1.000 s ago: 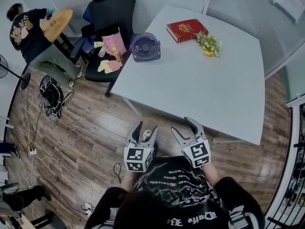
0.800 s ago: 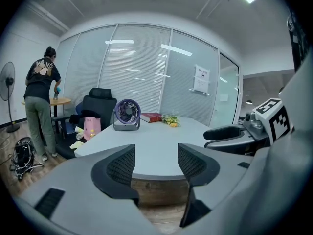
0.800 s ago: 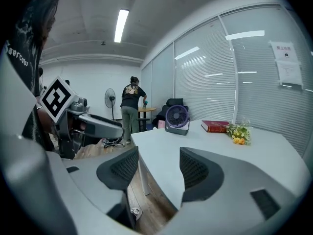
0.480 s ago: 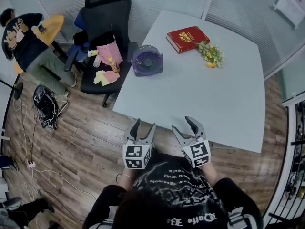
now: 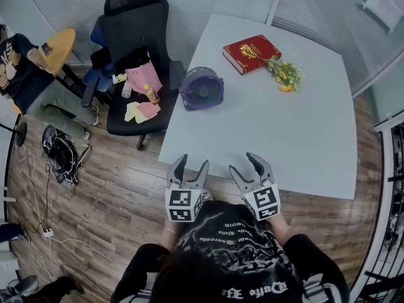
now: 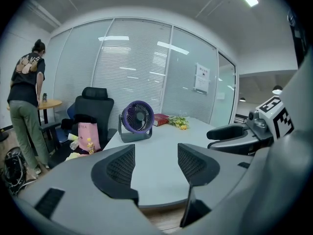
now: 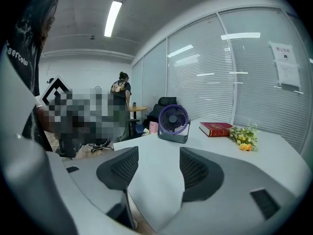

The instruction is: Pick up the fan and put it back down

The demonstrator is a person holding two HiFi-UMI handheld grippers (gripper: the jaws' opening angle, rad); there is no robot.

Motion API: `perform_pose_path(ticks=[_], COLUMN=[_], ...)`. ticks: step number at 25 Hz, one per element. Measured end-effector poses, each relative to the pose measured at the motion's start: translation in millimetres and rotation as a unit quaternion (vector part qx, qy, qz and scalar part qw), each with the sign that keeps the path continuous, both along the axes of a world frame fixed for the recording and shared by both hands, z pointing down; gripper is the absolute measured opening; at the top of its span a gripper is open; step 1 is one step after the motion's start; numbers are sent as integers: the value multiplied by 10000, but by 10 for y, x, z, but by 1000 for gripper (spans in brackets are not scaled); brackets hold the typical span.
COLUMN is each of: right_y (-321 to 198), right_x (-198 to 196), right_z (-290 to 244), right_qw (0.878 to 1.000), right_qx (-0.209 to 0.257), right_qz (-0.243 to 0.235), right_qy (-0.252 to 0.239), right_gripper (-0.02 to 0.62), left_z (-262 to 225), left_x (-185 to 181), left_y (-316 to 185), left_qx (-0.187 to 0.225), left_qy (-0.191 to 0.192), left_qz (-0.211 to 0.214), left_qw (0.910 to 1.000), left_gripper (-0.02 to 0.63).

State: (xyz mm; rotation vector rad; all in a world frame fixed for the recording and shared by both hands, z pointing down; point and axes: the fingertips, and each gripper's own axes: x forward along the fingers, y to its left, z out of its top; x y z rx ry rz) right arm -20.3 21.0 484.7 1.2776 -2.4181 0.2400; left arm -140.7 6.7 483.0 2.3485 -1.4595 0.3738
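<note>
Left claw (image 5: 191, 166) and right claw (image 5: 245, 167) both spread wide, nothing between them, hovering at the counter's (image 5: 278, 137) near edge. Fan (image 5: 202, 88) stands upright by the far left edge, well apart.

I can't read the gold print on the red hardcover book (image 5: 251, 45). The person in the black shirt (image 5: 16, 68) is cut off at the left edge. The white wall notice (image 6: 201, 77)'s text is too small.
</note>
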Motion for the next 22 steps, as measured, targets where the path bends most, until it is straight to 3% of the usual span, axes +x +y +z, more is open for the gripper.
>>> perform_pose_path(ticks=[3,9,14,22], right_y=[-78,-523,-930,-1673], right_x=[-144,-137,-20,82], right_z=[-54,-201,-229,-317], right_qw=[9997,9997,9994,9994], right_qx=[102,188,284,200], right_qz=[-152,16,36,-172], right_qy=[138,-182,181,214], right_gripper=[268,268,267,268], left_z=[-22,-21,-36,57], left_x=[-141,-350,-399,-409], left_y=[-114,-438,-682,-1155], left_qx=[38,46,41,-101], left_qy=[-39,-134,-219,-454], left_qz=[-4,-206,-407,-783], left_qw=[10000,9997,9989,9958], left_gripper=[284,284,284,284])
